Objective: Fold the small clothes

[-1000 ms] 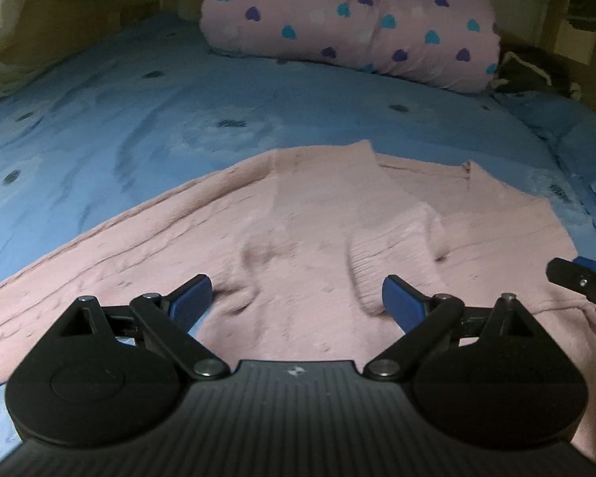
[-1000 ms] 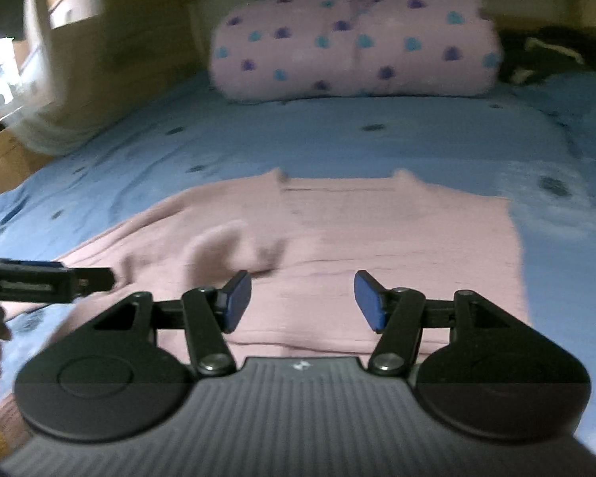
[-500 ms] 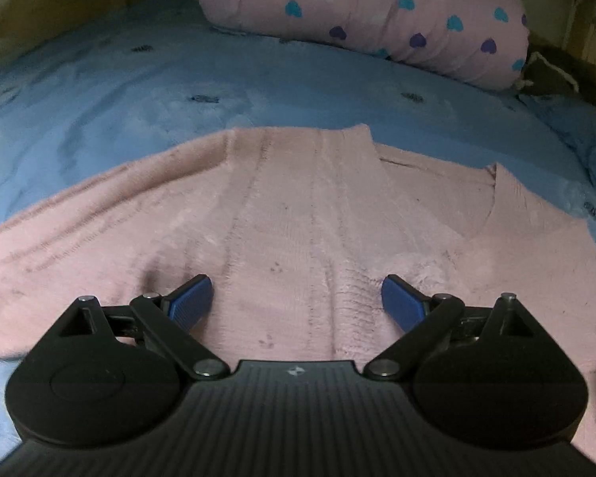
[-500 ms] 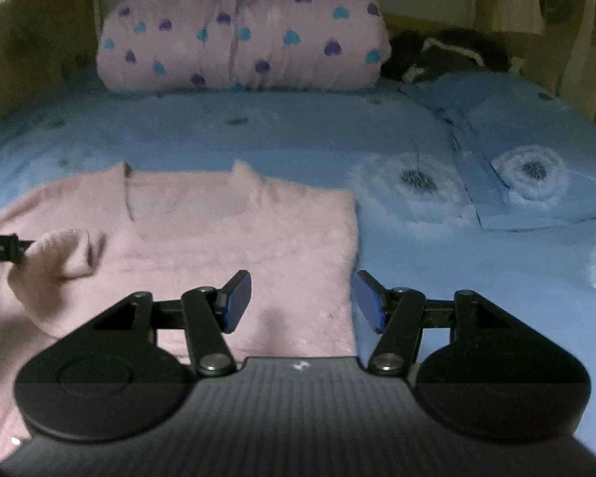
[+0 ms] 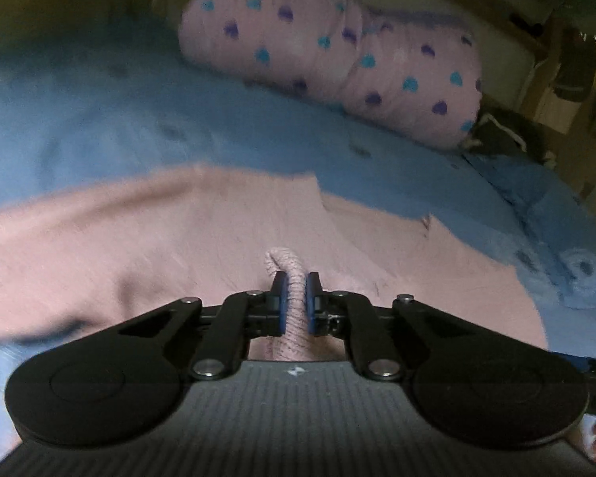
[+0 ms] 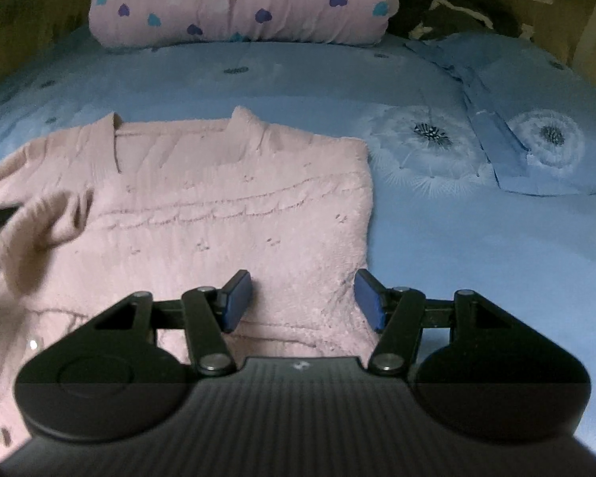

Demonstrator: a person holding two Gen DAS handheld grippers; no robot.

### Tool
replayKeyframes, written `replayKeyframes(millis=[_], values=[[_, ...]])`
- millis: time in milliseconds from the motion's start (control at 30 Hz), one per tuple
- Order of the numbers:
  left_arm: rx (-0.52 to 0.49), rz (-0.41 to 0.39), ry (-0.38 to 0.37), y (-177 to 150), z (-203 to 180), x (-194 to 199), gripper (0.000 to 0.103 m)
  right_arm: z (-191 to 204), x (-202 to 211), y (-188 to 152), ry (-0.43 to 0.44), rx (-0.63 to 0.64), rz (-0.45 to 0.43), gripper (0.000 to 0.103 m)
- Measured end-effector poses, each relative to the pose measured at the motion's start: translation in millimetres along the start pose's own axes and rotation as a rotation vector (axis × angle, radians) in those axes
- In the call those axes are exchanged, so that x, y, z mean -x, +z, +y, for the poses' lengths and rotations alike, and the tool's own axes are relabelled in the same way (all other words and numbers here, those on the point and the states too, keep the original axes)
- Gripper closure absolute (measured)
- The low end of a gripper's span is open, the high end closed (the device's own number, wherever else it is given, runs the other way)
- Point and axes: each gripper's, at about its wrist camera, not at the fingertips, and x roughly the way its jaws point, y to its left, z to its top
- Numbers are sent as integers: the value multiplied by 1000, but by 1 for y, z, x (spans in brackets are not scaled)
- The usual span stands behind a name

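A pink knit sweater (image 6: pixel 226 206) lies flat on the blue bedsheet, collar toward the pillow; it also shows in the left wrist view (image 5: pixel 147 238). My left gripper (image 5: pixel 296 298) is shut on the ribbed sleeve cuff (image 5: pixel 292 278), which sticks up between the blue pads. In the right wrist view the lifted cuff (image 6: pixel 47 214) shows at the left edge of the sweater. My right gripper (image 6: pixel 304 300) is open and empty, low over the sweater's right side near its edge.
A pink pillow with heart print (image 6: pixel 238 0) lies at the head of the bed (image 6: pixel 437 218). A folded blue cover (image 6: pixel 536 139) lies at the right. Dark clothing (image 6: pixel 457 12) sits beside the pillow. A wooden wall is at the left.
My left gripper has closed on the sleeve cuff and lifted it. My right gripper has moved closer to the sweater's right edge and stays open.
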Motion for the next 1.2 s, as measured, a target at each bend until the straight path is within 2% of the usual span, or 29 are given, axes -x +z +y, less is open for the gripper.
replayKeyframes(millis=[100,200,300,400,500,533,667,700,867,1000,1200], values=[[-66,-65,105,6,-1,19,92,-1,1,-2,-1,12,2,43],[-95,-17,183,10,3,17,92,-4,0,-1,0,-7,14,43],[-91,30,222,3,12,10,91,-5,-1,-1,2,-26,21,43],[-83,103,243,-6,23,-2,91,-3,-1,-1,-4,-8,19,43],[-97,103,243,-8,27,-5,89,-3,-1,-2,-3,4,16,42],[-95,107,243,-9,29,-4,87,-3,-2,-3,-4,3,16,38],[-53,115,213,-4,35,-1,84,-9,-6,-3,4,-44,30,36],[-35,118,201,-4,38,3,83,-11,-7,-2,9,-61,35,36],[15,146,208,1,48,14,44,-12,-6,-2,14,-69,39,36],[27,149,223,7,58,29,37,-17,-2,-1,30,-86,37,36],[96,140,247,8,83,61,29,-25,7,-5,38,-126,19,36]])
